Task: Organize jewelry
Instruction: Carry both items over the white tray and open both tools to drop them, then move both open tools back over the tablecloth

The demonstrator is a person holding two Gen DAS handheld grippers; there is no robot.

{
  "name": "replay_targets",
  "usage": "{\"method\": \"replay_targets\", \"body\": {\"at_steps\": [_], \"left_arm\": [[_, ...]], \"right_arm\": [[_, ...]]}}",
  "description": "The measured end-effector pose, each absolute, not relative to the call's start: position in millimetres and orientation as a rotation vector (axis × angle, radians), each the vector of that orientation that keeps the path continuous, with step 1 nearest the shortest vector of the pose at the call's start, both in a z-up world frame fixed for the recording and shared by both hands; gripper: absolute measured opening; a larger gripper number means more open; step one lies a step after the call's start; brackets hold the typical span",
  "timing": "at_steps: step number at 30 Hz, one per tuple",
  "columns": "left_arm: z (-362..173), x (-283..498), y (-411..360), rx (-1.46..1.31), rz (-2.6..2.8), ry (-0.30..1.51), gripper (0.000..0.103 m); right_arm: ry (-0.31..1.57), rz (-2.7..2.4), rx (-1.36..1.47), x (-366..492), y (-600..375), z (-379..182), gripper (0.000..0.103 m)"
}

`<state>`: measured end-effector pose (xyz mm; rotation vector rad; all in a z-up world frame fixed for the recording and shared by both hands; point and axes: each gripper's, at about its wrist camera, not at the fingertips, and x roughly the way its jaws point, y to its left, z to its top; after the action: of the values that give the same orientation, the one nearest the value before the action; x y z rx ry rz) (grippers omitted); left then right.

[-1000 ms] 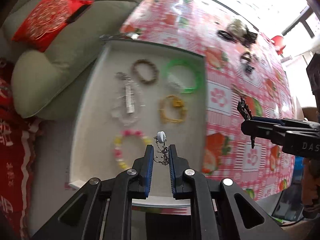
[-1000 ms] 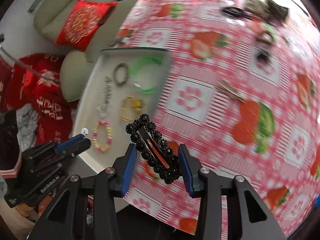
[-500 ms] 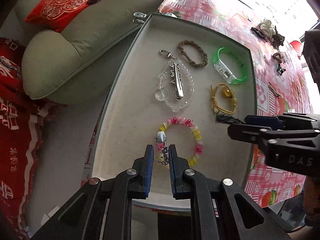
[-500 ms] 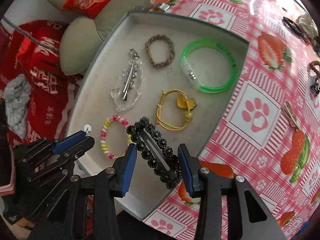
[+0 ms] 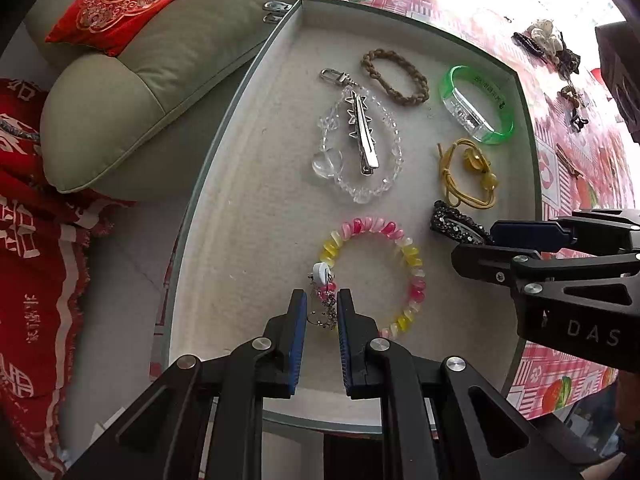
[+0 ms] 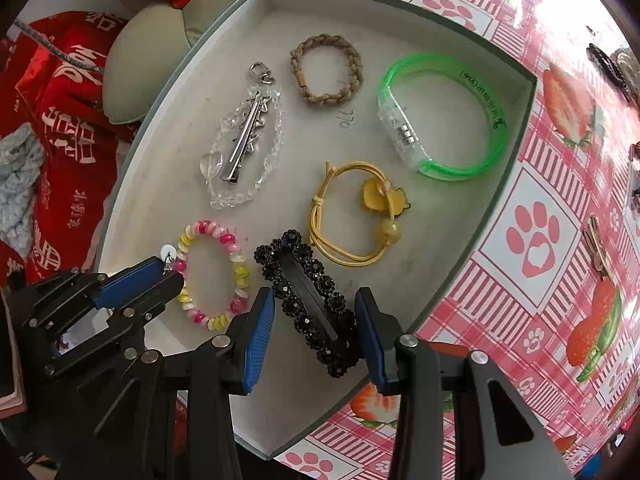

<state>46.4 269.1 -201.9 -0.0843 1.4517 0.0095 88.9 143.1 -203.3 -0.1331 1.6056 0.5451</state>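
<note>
Right wrist view: over the grey tray, the right gripper clamps a black beaded hair clip. The left gripper pinches a small chain charm above the pink-yellow bracelet. Released here, the charm's chain could likely tangle in those beads.

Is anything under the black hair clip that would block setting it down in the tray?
Nothing visible does. The black hair clip in the right gripper hangs over bare tray floor, between the pink-and-yellow bead bracelet and the yellow cord bracelet.
</note>
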Motion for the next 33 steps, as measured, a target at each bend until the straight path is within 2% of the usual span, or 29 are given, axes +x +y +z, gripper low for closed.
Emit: {"method": "replay_targets", "body": {"at_steps": [2, 7, 11, 16, 24, 25, 26, 27, 29, 33], "left_arm": [[-202, 47, 269, -0.077, 0.011, 1.456, 0.022], [-200, 47, 266, -0.060, 0.016, 1.462, 0.022], [-195, 47, 263, -0.046, 0.019, 1.463, 0.022], [-186, 48, 261, -0.027, 0.029, 1.453, 0.022], [-167, 51, 248, 0.011, 0.029, 1.435, 0.023], [-165, 52, 247, 0.013, 0.026, 1.432, 0.032], [-163, 52, 245, 0.016, 0.026, 1.429, 0.074], [-159, 53, 243, 0.022, 0.038, 1.417, 0.103], [-148, 53, 238, 0.038, 0.036, 1.367, 0.103], [-143, 60, 225, 0.068, 0.001, 1.379, 0.103]], "right_arm": [[1.606, 0.550, -0.128, 87, 147, -204, 0.047], [1.583, 0.568, -0.097, 91, 143, -193, 0.065], [1.556, 0.570, -0.070, 93, 142, -181, 0.066], [1.523, 0.548, -0.012, 94, 129, -166, 0.073], [1.490, 0.461, 0.070, 89, 73, -147, 0.079], [1.488, 0.442, 0.084, 88, 62, -145, 0.079], [1.487, 0.429, 0.093, 87, 56, -145, 0.079], [1.486, 0.406, 0.108, 86, 45, -144, 0.079], [1.487, 0.370, 0.131, 85, 26, -143, 0.079], [1.487, 0.261, 0.196, 79, -16, -146, 0.079]]}}
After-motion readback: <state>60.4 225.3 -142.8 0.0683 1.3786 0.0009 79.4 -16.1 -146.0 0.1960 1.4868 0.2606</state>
